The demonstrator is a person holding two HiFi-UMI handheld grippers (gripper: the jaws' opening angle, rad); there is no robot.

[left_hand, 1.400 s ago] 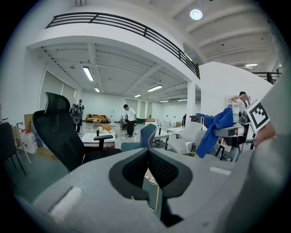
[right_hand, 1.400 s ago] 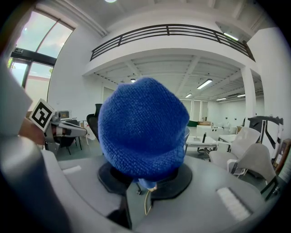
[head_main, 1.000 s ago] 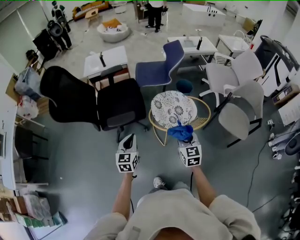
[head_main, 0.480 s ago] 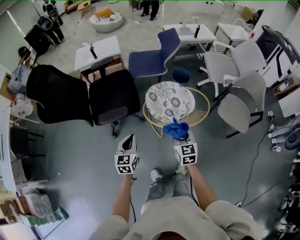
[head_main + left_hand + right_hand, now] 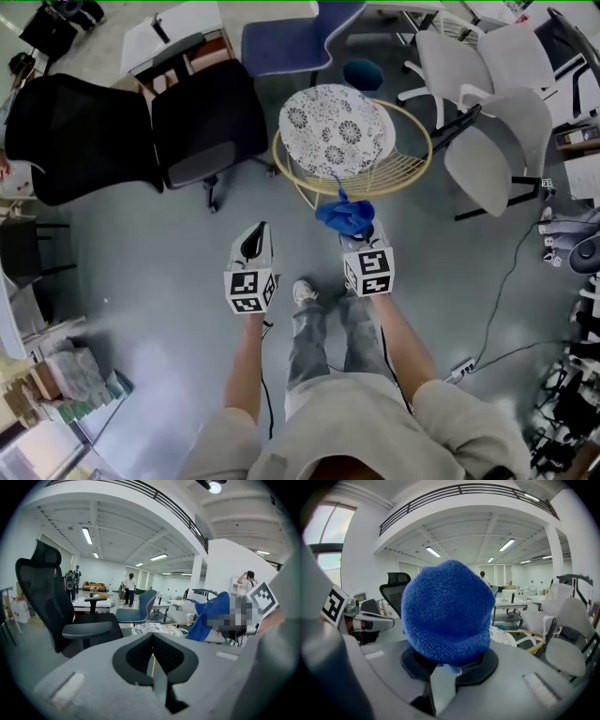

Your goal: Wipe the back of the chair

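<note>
Cloth's in hand, round wicker chair straight ahead, no wiping yet

Head view: the right gripper (image 5: pixel 361 242) is clamped on a bunched blue cloth (image 5: pixel 345 216), on the near side of the wicker chair (image 5: pixel 417 141) with its patterned cushion (image 5: pixel 336 129). The left gripper (image 5: pixel 253 236) hangs to the left over the floor. Left gripper view: jaws pressed together with nothing between them, chair farther ahead. Right gripper view: the cloth fills the jaws, chair rim off to the right. My guess is the cloth is soft, light and floppy, so pinch it at the bunch. The chair looks light and might scoot, so steadying its rim with the left seems smart.
</note>
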